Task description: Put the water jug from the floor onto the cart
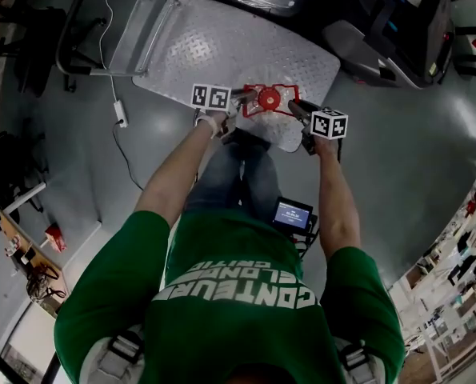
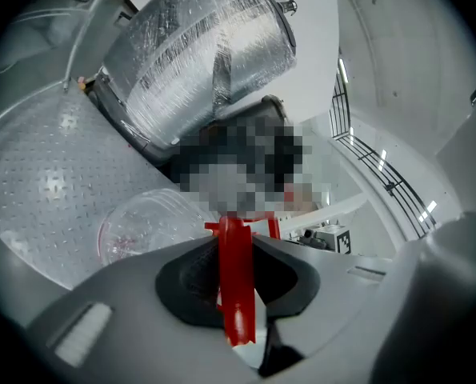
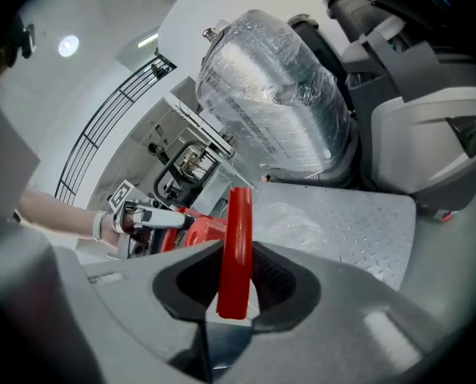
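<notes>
The left tongs [image 2: 236, 272] and right tongs [image 3: 236, 269] are each clamped on a strap of the red handle [image 1: 268, 98]. The clear water jug [image 2: 142, 229] hangs between and below them, over the near edge of the cart deck [image 1: 222, 46]. Whether it rests there is unclear. Released this near the rim, it could topple off, and uneven lowering could pull a strap from the pads.

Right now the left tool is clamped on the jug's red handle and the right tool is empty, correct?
No, the right tool is not empty. The right gripper view shows it clamped on the red handle too, opposite the left tool, which grips it as you said.
</notes>
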